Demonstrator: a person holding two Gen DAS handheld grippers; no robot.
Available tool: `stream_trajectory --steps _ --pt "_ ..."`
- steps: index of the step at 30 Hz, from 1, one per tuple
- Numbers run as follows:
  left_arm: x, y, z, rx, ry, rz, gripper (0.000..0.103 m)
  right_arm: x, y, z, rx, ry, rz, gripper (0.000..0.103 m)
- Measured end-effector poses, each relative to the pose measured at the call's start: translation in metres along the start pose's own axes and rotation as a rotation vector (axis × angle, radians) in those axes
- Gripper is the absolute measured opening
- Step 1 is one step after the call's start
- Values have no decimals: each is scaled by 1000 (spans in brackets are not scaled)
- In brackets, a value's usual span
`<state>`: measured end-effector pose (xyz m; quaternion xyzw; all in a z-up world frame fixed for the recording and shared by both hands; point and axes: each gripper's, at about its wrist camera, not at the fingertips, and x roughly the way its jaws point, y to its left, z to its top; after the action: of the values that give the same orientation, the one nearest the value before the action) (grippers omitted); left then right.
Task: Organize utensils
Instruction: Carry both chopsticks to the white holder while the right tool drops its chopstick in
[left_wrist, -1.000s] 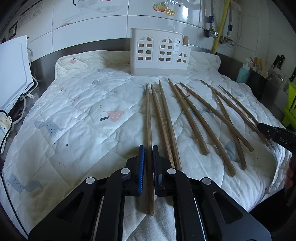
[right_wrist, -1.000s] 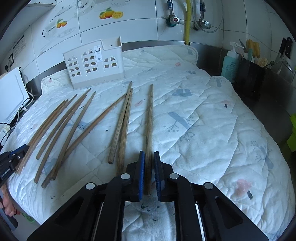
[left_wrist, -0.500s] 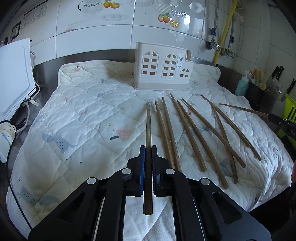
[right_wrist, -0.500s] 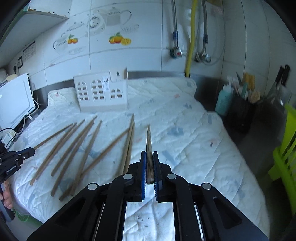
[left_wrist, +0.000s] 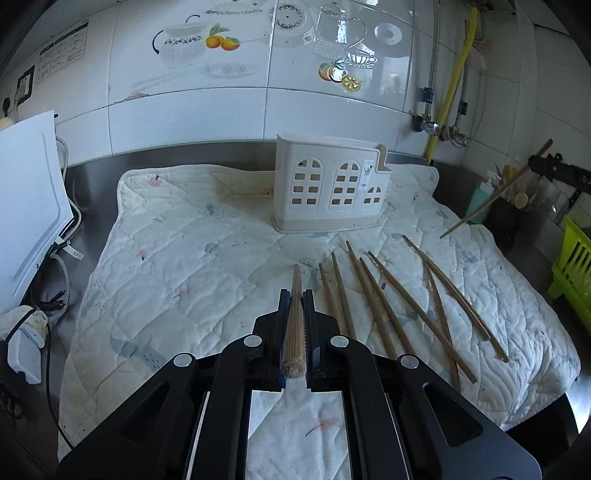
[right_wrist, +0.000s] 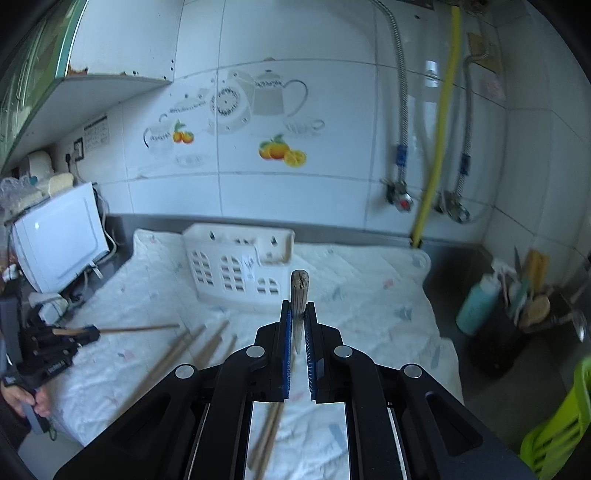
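Note:
My left gripper (left_wrist: 295, 295) is shut on one wooden chopstick (left_wrist: 294, 332), held off the quilt along the fingers with its butt toward the camera. Several more chopsticks (left_wrist: 388, 306) lie fanned on the quilted mat (left_wrist: 184, 258) to its right. The white utensil holder (left_wrist: 328, 192) with arched cut-outs stands upright at the mat's back. My right gripper (right_wrist: 298, 310) is shut on another chopstick (right_wrist: 300, 286), whose blunt end tilts up in front of the holder (right_wrist: 236, 266). Each gripper also shows in the other's view: the right gripper (left_wrist: 554, 171), the left gripper (right_wrist: 55, 343).
A white appliance (right_wrist: 59, 236) and cables stand at the mat's left edge. A teal bottle (right_wrist: 476, 299) and a dark pot of utensils sit on the steel counter at the right, with a green rack (left_wrist: 572, 254) beyond. The tiled wall and pipes close off the back.
Both grippers have risen off the mat, each lifting its chopstick. The right one climbed much higher, and its chopstick now tips upward instead of lying flat.

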<state>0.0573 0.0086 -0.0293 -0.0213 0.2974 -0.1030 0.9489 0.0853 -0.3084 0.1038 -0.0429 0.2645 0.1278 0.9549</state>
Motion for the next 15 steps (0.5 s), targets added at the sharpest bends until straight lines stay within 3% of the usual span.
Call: stream_trajectory --steps 8,15 --pt "1 5 29 18 -17 -12 5 33 3 99 -16 -12 78 7" --pt "-3 7 57 32 -59 -15 5 98 20 129 -35 54 68 7"
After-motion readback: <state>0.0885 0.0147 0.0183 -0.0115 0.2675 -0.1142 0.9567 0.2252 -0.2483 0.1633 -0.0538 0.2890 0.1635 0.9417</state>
